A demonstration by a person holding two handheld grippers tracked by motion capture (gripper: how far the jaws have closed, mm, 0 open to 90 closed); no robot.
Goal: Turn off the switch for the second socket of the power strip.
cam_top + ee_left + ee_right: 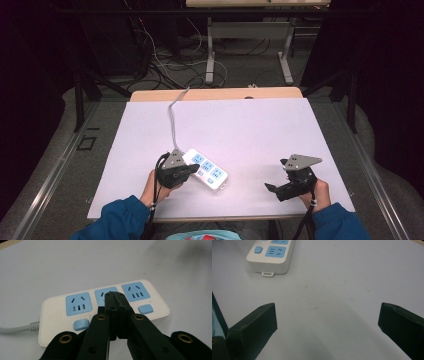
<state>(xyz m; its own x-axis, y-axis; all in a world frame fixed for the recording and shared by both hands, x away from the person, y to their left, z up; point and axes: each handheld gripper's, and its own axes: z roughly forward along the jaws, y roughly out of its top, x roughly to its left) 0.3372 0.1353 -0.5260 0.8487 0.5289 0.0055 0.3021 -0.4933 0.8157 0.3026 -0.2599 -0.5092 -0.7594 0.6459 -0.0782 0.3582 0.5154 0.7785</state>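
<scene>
White power strip (209, 172) with three blue sockets, lying flat and angled on the table, grey cord trailing away

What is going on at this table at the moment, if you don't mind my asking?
A person seated at the table holds a two-jaw gripper in each hand. The left gripper has its jaws shut, empty, with the tips over the middle socket of a white three-socket power strip with blue sockets and buttons; whether they touch it I cannot tell. The right gripper waits off to the side, jaws wide open over bare table.
</scene>
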